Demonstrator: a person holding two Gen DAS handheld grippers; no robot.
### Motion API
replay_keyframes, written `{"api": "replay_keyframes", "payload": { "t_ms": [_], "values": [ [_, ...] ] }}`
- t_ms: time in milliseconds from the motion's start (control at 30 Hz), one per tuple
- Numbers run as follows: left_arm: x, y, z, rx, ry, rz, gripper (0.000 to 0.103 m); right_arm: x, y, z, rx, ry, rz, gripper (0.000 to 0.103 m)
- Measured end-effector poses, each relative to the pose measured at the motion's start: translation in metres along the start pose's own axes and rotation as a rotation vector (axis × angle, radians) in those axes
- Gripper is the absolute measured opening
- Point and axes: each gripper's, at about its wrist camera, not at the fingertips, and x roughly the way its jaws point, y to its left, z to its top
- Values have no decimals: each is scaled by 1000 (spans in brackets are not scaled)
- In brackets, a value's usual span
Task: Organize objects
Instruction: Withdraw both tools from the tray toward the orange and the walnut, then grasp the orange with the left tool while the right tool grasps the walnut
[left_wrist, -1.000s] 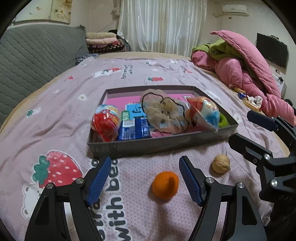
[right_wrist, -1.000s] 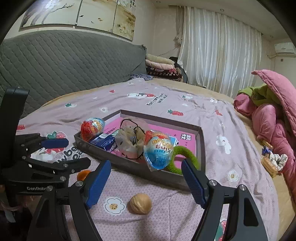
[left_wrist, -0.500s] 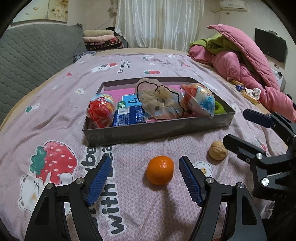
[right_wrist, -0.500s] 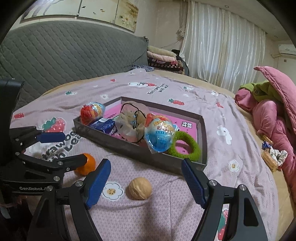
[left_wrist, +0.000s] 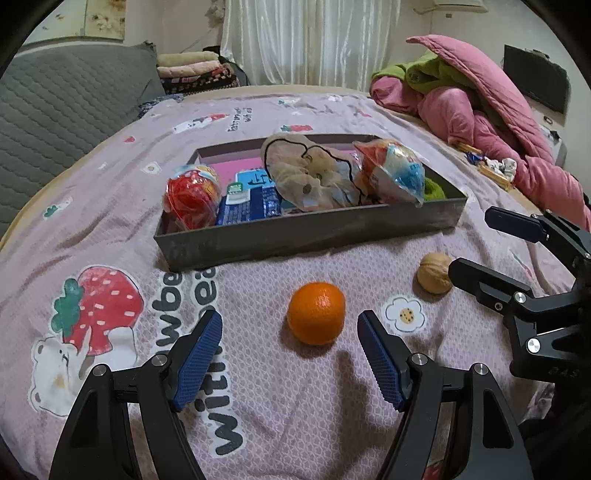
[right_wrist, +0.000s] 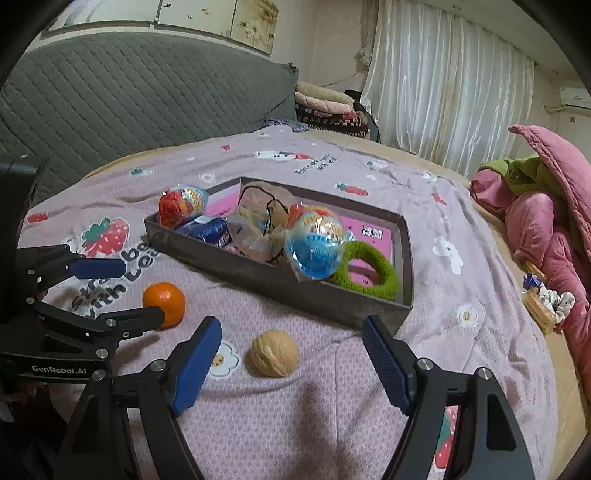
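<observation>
1. Nearest in the left wrist view, the left hand-held gripper (left_wrist: 290, 354) hangs over the bed (left_wrist: 332, 406), tilted downward, its blue pads (left_wrist: 197, 354) spread wide and holding nothing.
2. Just beyond those pads, slightly right of centre, an orange (left_wrist: 316, 313) sits on the quilt. It looks firm, round and likely to roll, so a grip across its widest middle seems best.
3. The right hand-held gripper (right_wrist: 291, 360) is also tilted down, wide open and empty.
4. A walnut (right_wrist: 274, 353) lies just ahead between its pads, near the left one. It appears light, hard and smooth-ridged; a squeeze across the middle should hold it, though it may slip.
5. Further on, a shallow grey tray (left_wrist: 314, 232) rests on the bed, already carrying wrapped toy eggs (left_wrist: 192, 201), a blue packet (left_wrist: 249, 206), a beige scrunchie (left_wrist: 314, 177) and a green ring (right_wrist: 369, 271).
6. Farthest, pink bedding (left_wrist: 480, 110) is heaped at the right.
</observation>
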Motion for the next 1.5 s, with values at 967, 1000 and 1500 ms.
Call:
{"api": "replay_keyframes", "payload": {
  "t_ms": [967,1000,1500],
  "values": [
    [29,3,1,-40,63,12,77,34,7,-11,-51,108,-25,77],
    [29,2,2,-41,62,13,77,34,6,-11,-48,107,-25,74],
    [33,-2,5,-41,63,13,77,46,21,-12,-106,161,-12,36]
  ]
}}
